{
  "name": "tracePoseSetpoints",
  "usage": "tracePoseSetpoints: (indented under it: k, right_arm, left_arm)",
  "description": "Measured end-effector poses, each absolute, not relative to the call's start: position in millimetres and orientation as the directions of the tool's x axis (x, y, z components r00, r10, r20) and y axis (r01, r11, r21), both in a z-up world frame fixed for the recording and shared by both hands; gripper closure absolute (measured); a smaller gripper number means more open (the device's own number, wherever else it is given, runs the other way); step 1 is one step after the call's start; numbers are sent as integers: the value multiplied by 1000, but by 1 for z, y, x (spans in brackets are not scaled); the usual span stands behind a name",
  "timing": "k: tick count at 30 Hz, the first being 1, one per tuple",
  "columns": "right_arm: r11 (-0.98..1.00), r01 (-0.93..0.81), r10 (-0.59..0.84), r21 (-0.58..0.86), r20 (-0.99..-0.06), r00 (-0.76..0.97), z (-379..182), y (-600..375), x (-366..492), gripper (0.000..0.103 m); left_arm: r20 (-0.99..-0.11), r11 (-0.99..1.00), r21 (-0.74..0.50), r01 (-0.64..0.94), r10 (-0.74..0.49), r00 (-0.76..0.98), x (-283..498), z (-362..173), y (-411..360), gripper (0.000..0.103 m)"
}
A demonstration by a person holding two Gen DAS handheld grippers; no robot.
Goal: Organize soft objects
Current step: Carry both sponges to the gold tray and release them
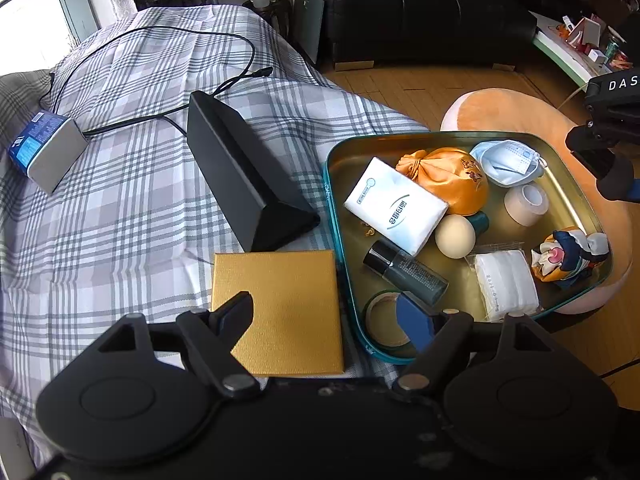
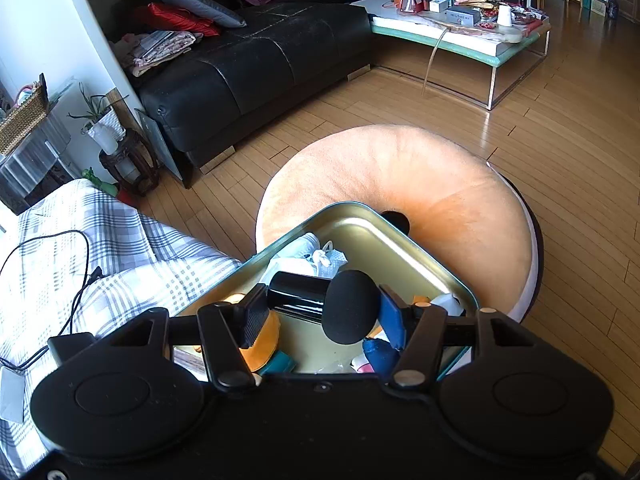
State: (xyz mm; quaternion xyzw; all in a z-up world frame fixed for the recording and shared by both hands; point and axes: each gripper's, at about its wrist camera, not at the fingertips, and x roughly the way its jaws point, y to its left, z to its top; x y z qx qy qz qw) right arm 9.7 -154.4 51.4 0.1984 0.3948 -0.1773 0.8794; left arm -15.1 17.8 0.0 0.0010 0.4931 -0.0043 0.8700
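Note:
An open teal tin (image 1: 332, 200) with a gold inside rests half on the plaid bed, half on an orange cushion (image 2: 400, 168). It holds a white tissue pack (image 1: 394, 206), an orange satin pouch (image 1: 452, 180), a blue face mask (image 1: 508, 160), a bag of cotton pads (image 1: 506, 284) and a small cloth doll (image 1: 568, 256). My left gripper (image 1: 328, 314) is open above a gold box (image 1: 280, 312) and the tin's near rim, nothing between its fingers. My right gripper (image 2: 323, 312) is shut on a black foam-tipped microphone (image 2: 348, 306) over the tin (image 2: 420, 248).
The tin also holds a dark bottle (image 1: 408, 272), a beige ball (image 1: 455, 236) and two tape rolls (image 1: 386, 320). On the bed lie a long black wedge-shaped box (image 1: 240, 176), a grey-blue box (image 1: 44, 152) and cables. A black sofa (image 2: 260, 64) and a low table (image 2: 460, 28) stand beyond.

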Motion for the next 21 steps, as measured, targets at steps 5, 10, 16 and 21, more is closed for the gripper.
tracePoseSetpoints:
  k: [5, 10, 16, 21]
  right_arm:
    - [864, 460, -154, 206, -761, 631, 52, -153, 9, 46]
    - [866, 459, -161, 199, -758, 632, 52, -152, 10, 46]
    - [871, 452, -167, 195, -746, 644, 54, -151, 8, 38]
    - [875, 444, -162, 196, -744, 648, 55, -151, 8, 38]
  left_arm:
    - [-853, 1000, 3, 6, -1, 521, -16, 3, 16, 24]
    - [-848, 1000, 4, 5, 1, 529, -18, 6, 16, 23]
    - [-847, 1000, 11, 6, 6, 532, -21, 8, 13, 23]
    - [-844, 1000, 16, 0, 14, 535, -22, 10, 13, 22]
